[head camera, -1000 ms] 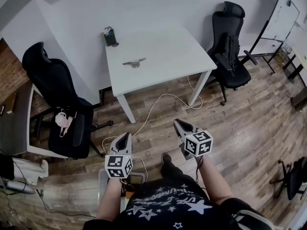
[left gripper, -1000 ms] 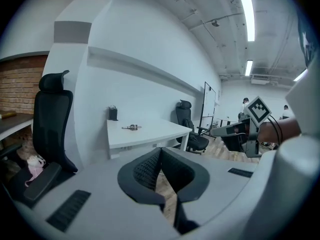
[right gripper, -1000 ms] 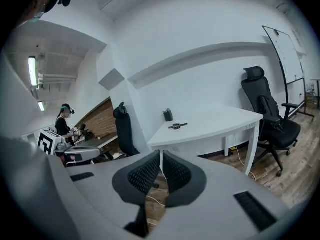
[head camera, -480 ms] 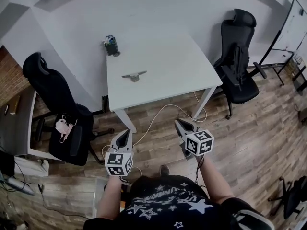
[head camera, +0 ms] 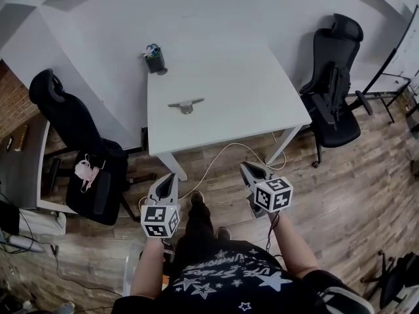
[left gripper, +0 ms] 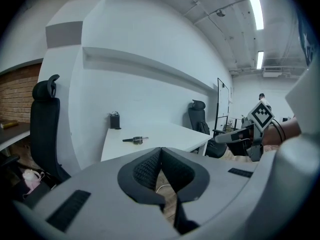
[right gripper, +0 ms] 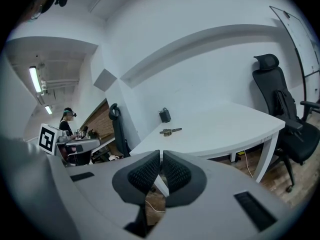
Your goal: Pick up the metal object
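Well short of the table [head camera: 249, 90], both grippers hang over the floor [head camera: 340, 175]. The left gripper [head camera: 168, 177] has its jaws pressed together on nothing; the right gripper [head camera: 246, 167] is likewise closed and empty. The metal object [head camera: 186, 104] lies on the table's left half, apart from the holder [head camera: 154, 59] at the far corner.
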Demonstrator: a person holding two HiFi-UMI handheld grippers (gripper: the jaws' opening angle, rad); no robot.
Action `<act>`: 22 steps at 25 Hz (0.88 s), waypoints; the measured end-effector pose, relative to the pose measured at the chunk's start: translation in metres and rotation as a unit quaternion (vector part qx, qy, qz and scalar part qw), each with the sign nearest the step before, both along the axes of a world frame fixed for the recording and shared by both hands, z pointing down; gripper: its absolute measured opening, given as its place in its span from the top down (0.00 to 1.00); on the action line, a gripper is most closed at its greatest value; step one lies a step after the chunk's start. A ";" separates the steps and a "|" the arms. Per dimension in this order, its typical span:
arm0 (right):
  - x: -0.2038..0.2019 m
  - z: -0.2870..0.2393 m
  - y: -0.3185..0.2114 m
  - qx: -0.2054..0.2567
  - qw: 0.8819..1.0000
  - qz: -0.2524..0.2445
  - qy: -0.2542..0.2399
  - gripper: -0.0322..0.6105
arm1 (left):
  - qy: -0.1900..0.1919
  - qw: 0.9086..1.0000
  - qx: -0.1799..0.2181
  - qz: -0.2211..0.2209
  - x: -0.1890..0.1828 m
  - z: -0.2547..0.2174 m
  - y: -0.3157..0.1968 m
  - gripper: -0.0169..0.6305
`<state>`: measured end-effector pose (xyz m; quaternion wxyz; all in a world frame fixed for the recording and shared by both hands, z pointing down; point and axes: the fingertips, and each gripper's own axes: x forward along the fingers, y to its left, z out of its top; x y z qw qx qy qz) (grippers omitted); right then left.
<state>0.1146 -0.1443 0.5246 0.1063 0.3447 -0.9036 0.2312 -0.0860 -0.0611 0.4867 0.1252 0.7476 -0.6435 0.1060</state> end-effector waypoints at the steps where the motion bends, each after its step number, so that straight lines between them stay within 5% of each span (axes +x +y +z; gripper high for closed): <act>1: -0.003 0.002 -0.007 -0.001 1.000 0.001 0.002 0.87 | 0.000 1.000 -0.002 0.001 -0.004 0.003 -0.008 0.94; 22: -0.093 0.024 -0.210 -0.020 0.999 0.043 0.027 0.87 | -0.018 0.996 -0.039 0.074 -0.091 0.040 -0.238 0.94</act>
